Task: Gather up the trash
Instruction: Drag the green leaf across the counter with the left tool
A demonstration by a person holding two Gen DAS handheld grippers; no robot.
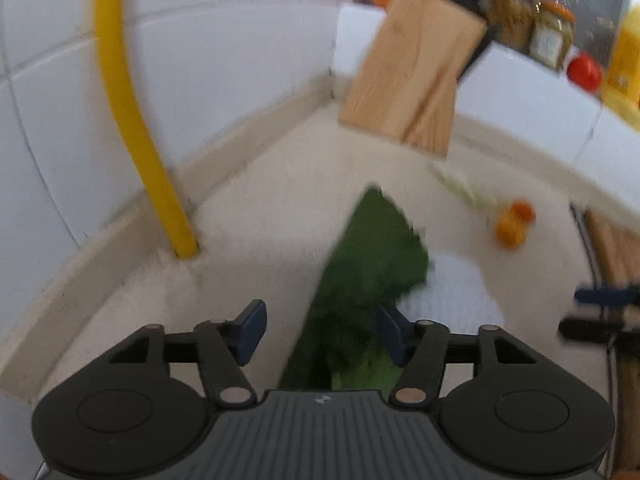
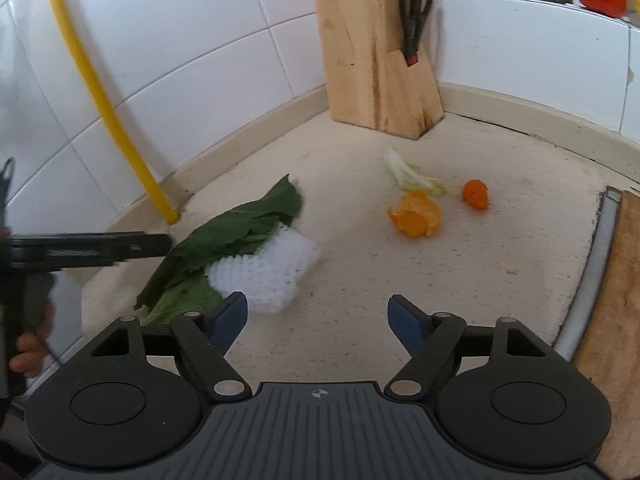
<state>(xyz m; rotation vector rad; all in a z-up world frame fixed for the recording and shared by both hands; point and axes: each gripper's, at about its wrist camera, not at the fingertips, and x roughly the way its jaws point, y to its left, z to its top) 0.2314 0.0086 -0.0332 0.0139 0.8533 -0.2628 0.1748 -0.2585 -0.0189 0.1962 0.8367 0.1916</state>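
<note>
White wall tiles (image 2: 192,40) back the speckled worktop (image 2: 360,280), where a wooden knife block (image 2: 372,64) stands in the corner. My left fingers (image 1: 320,332) are spread wide with nothing gripped, the green leaf (image 1: 372,252) lying between them. My right fingers (image 2: 318,320) hover just as wide apart, empty, near the white foam net (image 2: 272,272) that the leaf partly covers. Farther off lie orange peel (image 2: 416,214), a smaller orange scrap (image 2: 476,194) and a pale cabbage bit (image 2: 412,176).
</note>
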